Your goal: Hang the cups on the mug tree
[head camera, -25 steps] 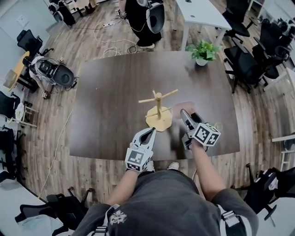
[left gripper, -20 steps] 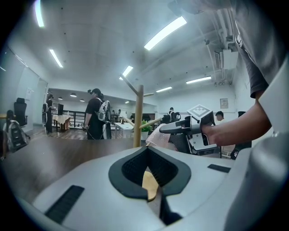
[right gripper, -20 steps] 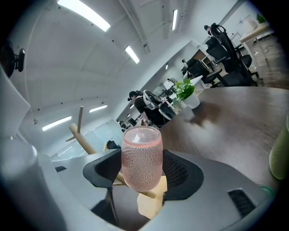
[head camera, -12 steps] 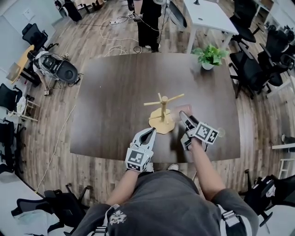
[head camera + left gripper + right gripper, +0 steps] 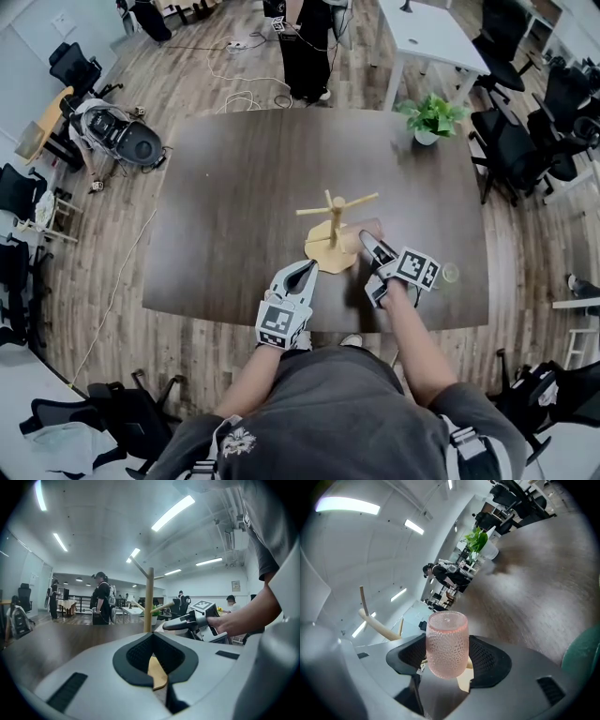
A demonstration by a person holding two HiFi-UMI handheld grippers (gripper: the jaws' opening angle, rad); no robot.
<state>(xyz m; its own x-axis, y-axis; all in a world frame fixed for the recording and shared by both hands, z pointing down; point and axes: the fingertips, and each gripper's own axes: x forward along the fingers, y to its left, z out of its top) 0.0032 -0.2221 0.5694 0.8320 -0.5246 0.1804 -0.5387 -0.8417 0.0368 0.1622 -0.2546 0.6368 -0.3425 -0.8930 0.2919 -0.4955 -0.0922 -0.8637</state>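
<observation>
The wooden mug tree (image 5: 335, 228) stands on the dark table (image 5: 234, 187), its pegs bare. My right gripper (image 5: 368, 240) is just right of the tree's base, shut on a pink textured cup (image 5: 373, 227). In the right gripper view the cup (image 5: 446, 641) sits upright between the pads, and a peg of the tree (image 5: 379, 627) shows at the left. My left gripper (image 5: 306, 268) rests near the table's front edge, below the tree's base, jaws shut and empty. In the left gripper view the tree's post (image 5: 149, 599) rises straight ahead, with the right gripper (image 5: 187, 623) beside it.
A small green cup (image 5: 450, 273) stands on the table right of my right gripper. A potted plant (image 5: 431, 117) sits at the far right corner. A person stands beyond the table's far edge (image 5: 305, 47). Office chairs ring the table.
My right gripper with the pink cup has sunk and rolled, ending closer to the tree's base. The left gripper has stayed where it was.
</observation>
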